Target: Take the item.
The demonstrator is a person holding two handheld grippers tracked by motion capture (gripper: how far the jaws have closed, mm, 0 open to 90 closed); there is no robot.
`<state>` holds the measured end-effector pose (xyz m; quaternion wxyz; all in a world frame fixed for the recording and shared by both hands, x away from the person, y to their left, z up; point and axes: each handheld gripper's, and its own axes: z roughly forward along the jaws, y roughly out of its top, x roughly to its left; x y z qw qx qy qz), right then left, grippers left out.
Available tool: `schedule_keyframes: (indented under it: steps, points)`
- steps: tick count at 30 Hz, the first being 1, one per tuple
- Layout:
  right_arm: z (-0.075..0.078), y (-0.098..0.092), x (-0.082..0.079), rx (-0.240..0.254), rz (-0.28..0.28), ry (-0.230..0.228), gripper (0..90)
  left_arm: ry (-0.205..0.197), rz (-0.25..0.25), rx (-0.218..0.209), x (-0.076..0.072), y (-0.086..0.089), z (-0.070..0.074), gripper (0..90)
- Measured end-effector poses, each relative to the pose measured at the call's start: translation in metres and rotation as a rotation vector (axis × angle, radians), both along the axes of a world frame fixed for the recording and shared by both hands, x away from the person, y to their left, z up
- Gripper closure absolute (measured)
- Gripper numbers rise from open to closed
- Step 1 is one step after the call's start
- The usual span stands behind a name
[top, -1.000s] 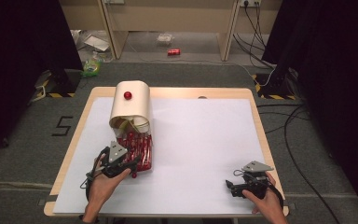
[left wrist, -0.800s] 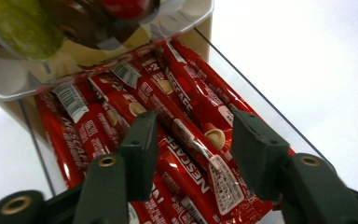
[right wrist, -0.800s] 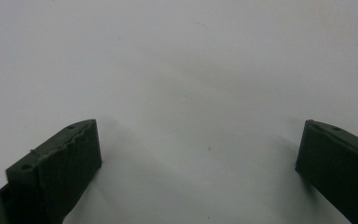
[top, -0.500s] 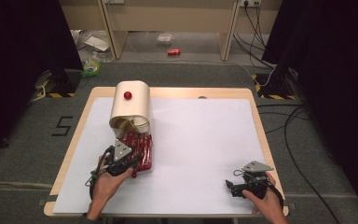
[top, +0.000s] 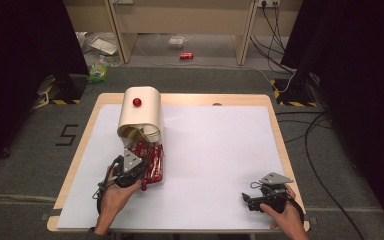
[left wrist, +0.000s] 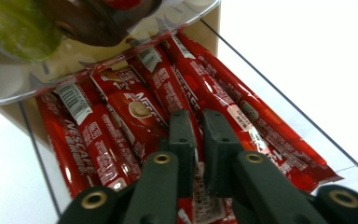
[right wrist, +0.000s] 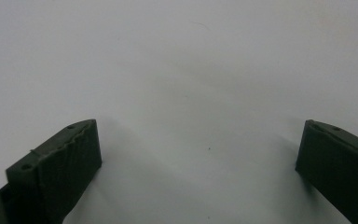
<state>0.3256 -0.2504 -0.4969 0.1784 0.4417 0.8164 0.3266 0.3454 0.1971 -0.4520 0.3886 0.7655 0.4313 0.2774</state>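
The left gripper [left wrist: 196, 135] sits low in a clear plastic tray [left wrist: 307, 112] of red Nescafé coffee stick sachets [left wrist: 135, 107], and its jaws have just been closing; they now stand almost together, with only a thin slit between the pads, pinching what looks like the edge of one sachet [left wrist: 198, 184], though the jaws cover the contact itself. The main risk, as I judge it, is a weak or false grip: the film is glossy and the sticks lie packed side by side, overlapping, so the pads may have caught only a fold of wrapper, or two sachets at once, and a lift could let the sachet slide out or drag its neighbours over the tray's low rim. Pulling up steeply could also knock the jaws against the transparent lip of the cream dispenser [top: 141, 114] that overhangs the tray's far end. The sachets are long, narrow, shiny red packets with white lettering and barcodes, lying lengthwise in the tray, which stands at the mouth of the dispenser on the white table cover [top: 215, 150], at its left side. The right gripper [top: 264, 196] rests well apart near the front right corner, jaws spread wide and holding nothing.
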Motion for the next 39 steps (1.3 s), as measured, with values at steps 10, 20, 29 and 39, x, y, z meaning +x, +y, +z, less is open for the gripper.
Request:
schedule_keyframes:
  steps: [10, 20, 29, 39]
  points:
    - [0.000, 0.000, 0.000, 0.000, 0.000, 0.000, 0.3, -0.013, -0.014, 0.015, -0.007, 0.006, 0.008, 87.0]
    - [0.000, 0.000, 0.000, 0.000, 0.000, 0.000, 0.4, -0.006, -0.026, 0.015, -0.018, 0.014, 0.010, 87.4]
    - [0.000, 0.000, 0.000, 0.000, 0.000, 0.000, 0.3, -0.021, -0.023, 0.017, -0.030, 0.023, 0.013, 88.0]
    - [0.000, 0.000, 0.000, 0.000, 0.000, 0.000, 0.3, -0.032, -0.025, 0.009, -0.042, 0.028, 0.016, 88.1]
